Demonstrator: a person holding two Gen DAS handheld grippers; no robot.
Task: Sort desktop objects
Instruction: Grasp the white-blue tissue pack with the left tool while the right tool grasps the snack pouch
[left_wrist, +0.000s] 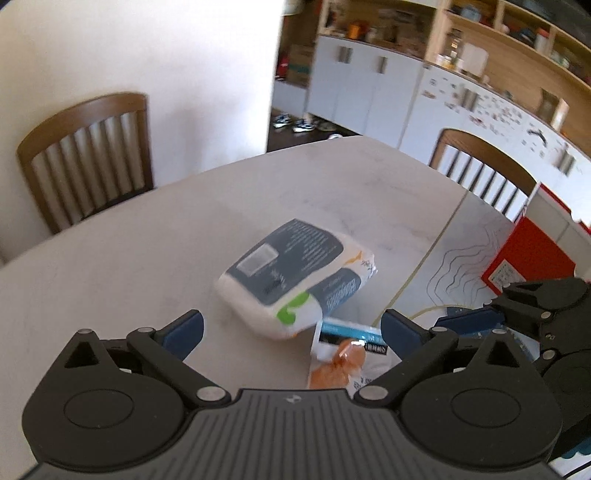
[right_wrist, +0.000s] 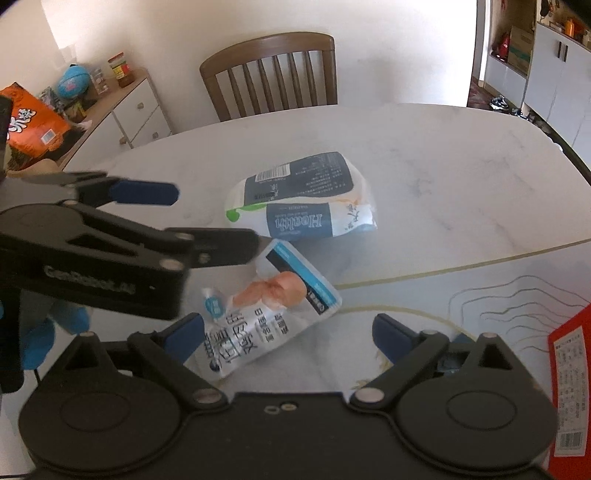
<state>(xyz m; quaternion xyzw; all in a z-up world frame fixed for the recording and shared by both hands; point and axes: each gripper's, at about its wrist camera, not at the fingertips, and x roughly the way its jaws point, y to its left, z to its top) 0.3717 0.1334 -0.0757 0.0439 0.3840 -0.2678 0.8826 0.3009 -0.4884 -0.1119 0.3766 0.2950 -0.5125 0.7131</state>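
Both tools, left (left_wrist: 291, 328) and right (right_wrist: 288, 332), hover wide open and empty over the white marble desk (right_wrist: 443, 166), where the soft white-and-navy tissue pack (right_wrist: 299, 199) lies mid-frame and the flat white snack pouch (right_wrist: 266, 314) just below it looks the likelier next pick.

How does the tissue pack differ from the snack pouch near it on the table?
The tissue pack is thick and puffy; the snack pouch lies flat. The pack is white and dark blue with a green tab; the pouch shows orange food. Both lie loose on the table.
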